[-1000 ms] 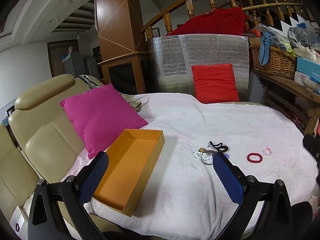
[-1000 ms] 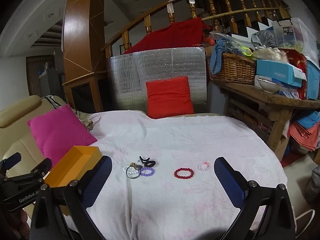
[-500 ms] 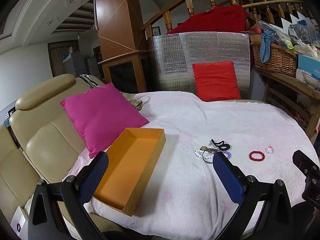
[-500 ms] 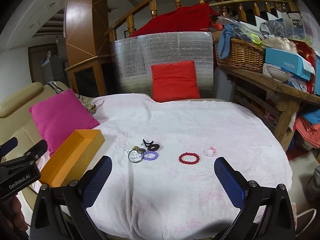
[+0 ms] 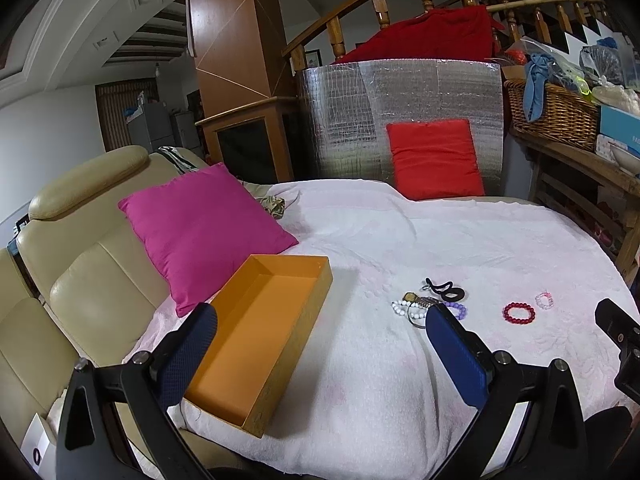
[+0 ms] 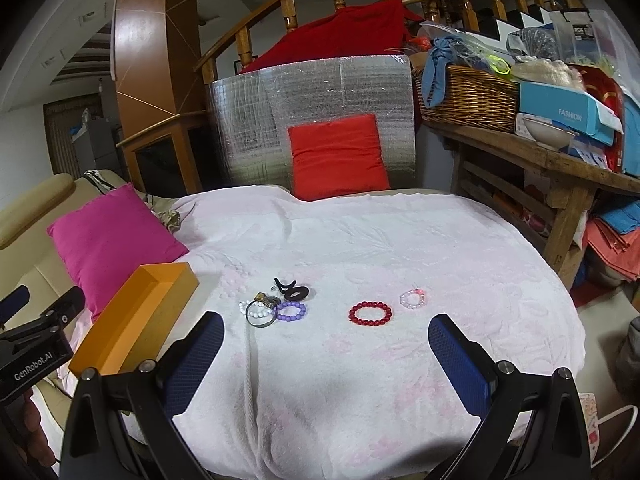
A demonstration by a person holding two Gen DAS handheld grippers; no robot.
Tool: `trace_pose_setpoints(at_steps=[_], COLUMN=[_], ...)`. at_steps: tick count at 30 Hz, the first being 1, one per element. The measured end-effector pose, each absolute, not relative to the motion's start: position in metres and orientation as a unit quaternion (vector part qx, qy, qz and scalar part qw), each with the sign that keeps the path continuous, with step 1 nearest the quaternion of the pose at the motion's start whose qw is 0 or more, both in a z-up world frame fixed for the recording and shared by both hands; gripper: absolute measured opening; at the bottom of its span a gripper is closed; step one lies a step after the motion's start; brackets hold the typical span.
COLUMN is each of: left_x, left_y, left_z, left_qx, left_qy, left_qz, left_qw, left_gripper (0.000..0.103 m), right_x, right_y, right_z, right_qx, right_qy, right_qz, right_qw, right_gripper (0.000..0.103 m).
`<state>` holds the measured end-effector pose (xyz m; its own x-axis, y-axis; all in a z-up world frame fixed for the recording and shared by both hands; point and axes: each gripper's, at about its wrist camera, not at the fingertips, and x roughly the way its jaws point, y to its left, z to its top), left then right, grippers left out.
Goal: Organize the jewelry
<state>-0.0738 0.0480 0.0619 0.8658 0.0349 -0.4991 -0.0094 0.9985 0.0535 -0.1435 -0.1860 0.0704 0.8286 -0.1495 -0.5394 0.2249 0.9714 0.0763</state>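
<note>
An empty orange box (image 5: 264,328) (image 6: 136,320) lies on the pink-white cloth at the left. A red bead bracelet (image 6: 370,314) (image 5: 518,313) and a pale pink bracelet (image 6: 414,299) (image 5: 545,300) lie to the right. A cluster with a purple bracelet (image 6: 292,312), a white bead bracelet (image 6: 252,310), a metal ring and a black hair tie (image 6: 292,288) (image 5: 444,287) lies in the middle. My left gripper (image 5: 320,340) and right gripper (image 6: 326,348) are both open and empty, above the cloth's near edge.
A magenta cushion (image 5: 200,224) leans on the beige sofa (image 5: 72,280) behind the box. A red cushion (image 6: 338,156) rests against a silver foil panel. A wooden shelf with a wicker basket (image 6: 472,96) and boxes stands at the right.
The right gripper has moved forward, closer to the jewelry, and now shows at the right edge of the left view. The left gripper has barely moved. Nothing was picked up.
</note>
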Motion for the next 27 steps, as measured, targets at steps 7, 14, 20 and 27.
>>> trace_pose_setpoints(at_steps=[7,14,20,27], left_x=[-0.061,-0.044,-0.011,0.036], left_y=[0.046,0.047,0.060,0.041], left_z=[0.056,0.042,0.009,-0.038], left_qx=[0.029,0.031,0.034,0.031], left_qy=[0.268,0.278,0.286,0.337], left_qz=[0.012,-0.001,0.016,-0.022], left_qw=[0.963,0.960,0.957,0.941], left_gripper=[0.103,0.103,0.103,0.103], right_x=[-0.136,-0.140,-0.109,-0.061], right_y=[-0.191,-0.205,-0.254,-0.293], right_z=[0.068,0.072,0.044,0.001], right_qx=[0.074,0.110,0.153,0.153], right_qy=[0.270,0.199,0.252,0.315], right_qz=[-0.101,-0.075,-0.056,-0.078], right_qw=[0.955,0.971,0.954,0.933], right_gripper=[0.103,0.103,0.103,0.103])
